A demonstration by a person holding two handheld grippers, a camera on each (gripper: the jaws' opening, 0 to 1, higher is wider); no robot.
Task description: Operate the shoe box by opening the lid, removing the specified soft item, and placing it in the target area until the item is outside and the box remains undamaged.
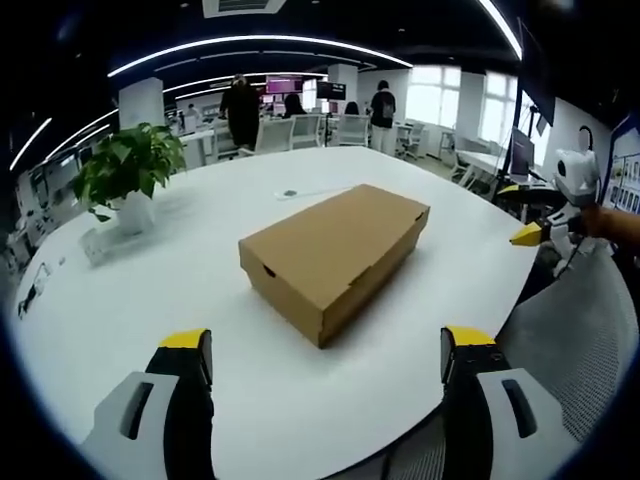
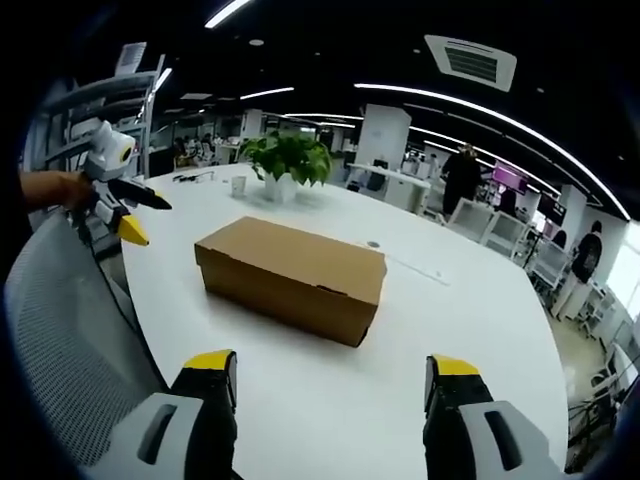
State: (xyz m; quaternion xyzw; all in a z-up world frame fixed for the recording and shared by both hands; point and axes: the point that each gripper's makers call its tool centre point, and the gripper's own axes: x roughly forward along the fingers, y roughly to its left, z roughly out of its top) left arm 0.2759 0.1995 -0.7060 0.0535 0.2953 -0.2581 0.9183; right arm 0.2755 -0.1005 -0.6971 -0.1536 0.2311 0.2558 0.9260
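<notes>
A brown cardboard shoe box lies on the white round table with its lid down. In the left gripper view my left gripper is open, its yellow-tipped jaws wide apart just short of the box's near corner, touching nothing. From the other side the box faces my right gripper, also open and empty, a little back from the box's long side. The right gripper enters the left gripper view from the right, held by a hand. The left gripper appears at the left of the right gripper view.
A potted green plant stands on the table beyond the box, with a small cup near it. A small flat thing lies behind the box. A grey mesh chair is at the table's edge. People stand among desks at the back.
</notes>
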